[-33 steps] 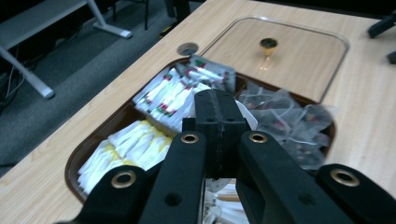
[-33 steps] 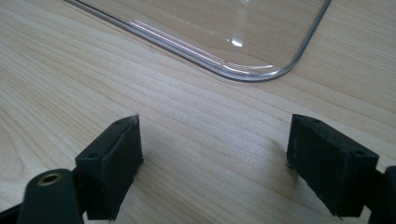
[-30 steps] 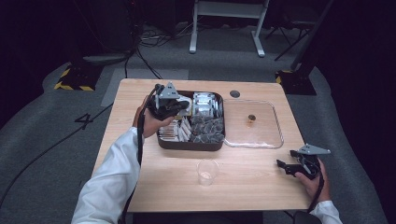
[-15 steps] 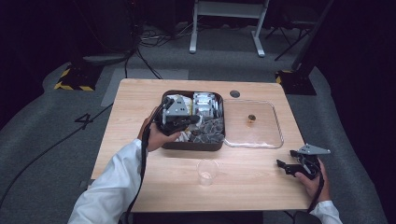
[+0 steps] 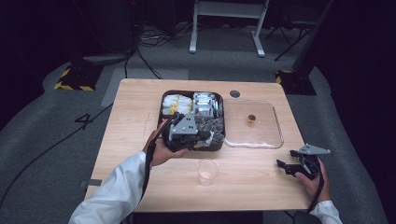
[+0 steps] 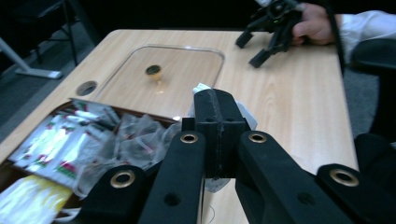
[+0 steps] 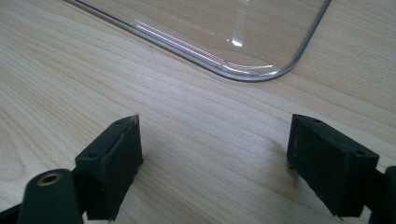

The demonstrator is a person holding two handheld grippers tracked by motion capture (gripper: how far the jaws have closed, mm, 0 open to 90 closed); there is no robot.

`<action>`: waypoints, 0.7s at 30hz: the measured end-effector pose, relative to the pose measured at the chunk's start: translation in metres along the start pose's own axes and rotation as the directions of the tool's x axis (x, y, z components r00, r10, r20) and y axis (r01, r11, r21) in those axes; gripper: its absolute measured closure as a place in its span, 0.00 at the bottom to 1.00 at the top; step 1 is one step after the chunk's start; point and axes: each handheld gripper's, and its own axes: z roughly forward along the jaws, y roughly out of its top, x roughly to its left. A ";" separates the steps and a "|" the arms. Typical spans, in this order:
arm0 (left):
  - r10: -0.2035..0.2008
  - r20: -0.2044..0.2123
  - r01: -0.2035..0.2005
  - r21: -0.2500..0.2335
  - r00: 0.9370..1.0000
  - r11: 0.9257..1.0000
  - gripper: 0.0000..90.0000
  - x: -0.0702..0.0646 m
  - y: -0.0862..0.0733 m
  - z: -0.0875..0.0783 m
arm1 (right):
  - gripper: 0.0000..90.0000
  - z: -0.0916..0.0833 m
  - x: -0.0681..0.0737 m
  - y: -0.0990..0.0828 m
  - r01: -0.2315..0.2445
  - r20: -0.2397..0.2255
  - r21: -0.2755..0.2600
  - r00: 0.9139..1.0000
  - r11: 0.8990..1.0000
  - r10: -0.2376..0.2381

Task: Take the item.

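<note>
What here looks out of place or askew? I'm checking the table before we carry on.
Nothing looks spilled or damaged. The clear lid lies off the brown box, flat beside it. The left gripper pinches a tea bag above the box's edge; the plastic cup stands upright.

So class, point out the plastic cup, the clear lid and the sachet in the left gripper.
plastic cup (image 5: 207, 171), high view, its side wall.
clear lid (image 5: 276, 138), high view, its right rim.
sachet (image 6: 246, 116), left gripper view, its corner beside the fingers.

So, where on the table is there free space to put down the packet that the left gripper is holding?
Bare wood lies left of the brown tray, and along the near edge between the plastic cup and the right gripper. The tray is packed with sachets, the clear lid covers the spot to its right, and the left gripper crowds the tray's near rim.
</note>
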 end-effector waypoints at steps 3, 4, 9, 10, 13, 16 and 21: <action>0.005 0.030 -0.005 -0.002 1.000 1.000 1.00 -0.009 -0.001 0.003 | 0.20 0.000 0.000 0.000 0.000 0.000 0.000 1.000 1.000 0.000; 0.003 0.038 -0.003 -0.002 0.999 1.000 1.00 -0.012 -0.002 0.004 | 0.20 0.000 0.000 0.000 0.000 -0.001 0.000 1.000 1.000 0.000; -0.001 0.083 0.001 0.007 0.997 1.000 1.00 -0.022 -0.008 0.015 | 0.20 0.000 0.000 0.000 0.000 0.000 0.000 1.000 1.000 0.000; -0.002 0.094 0.002 0.010 0.996 1.000 1.00 -0.023 -0.009 0.017 | 0.20 0.000 0.000 0.000 -0.001 0.000 0.000 1.000 1.000 0.001; -0.008 0.119 0.006 0.020 0.993 1.000 1.00 -0.027 -0.014 0.025 | 0.20 0.000 0.000 0.000 0.000 0.000 0.000 1.000 1.000 0.000; -0.019 0.145 0.016 0.019 0.989 1.000 1.00 -0.030 -0.018 0.031 | 0.20 0.000 0.000 0.000 0.000 0.000 0.000 1.000 1.000 0.000; -0.026 0.177 0.018 0.046 0.984 0.999 1.00 -0.036 -0.025 0.039 | 0.20 0.000 0.000 0.000 0.000 0.000 0.000 1.000 1.000 0.000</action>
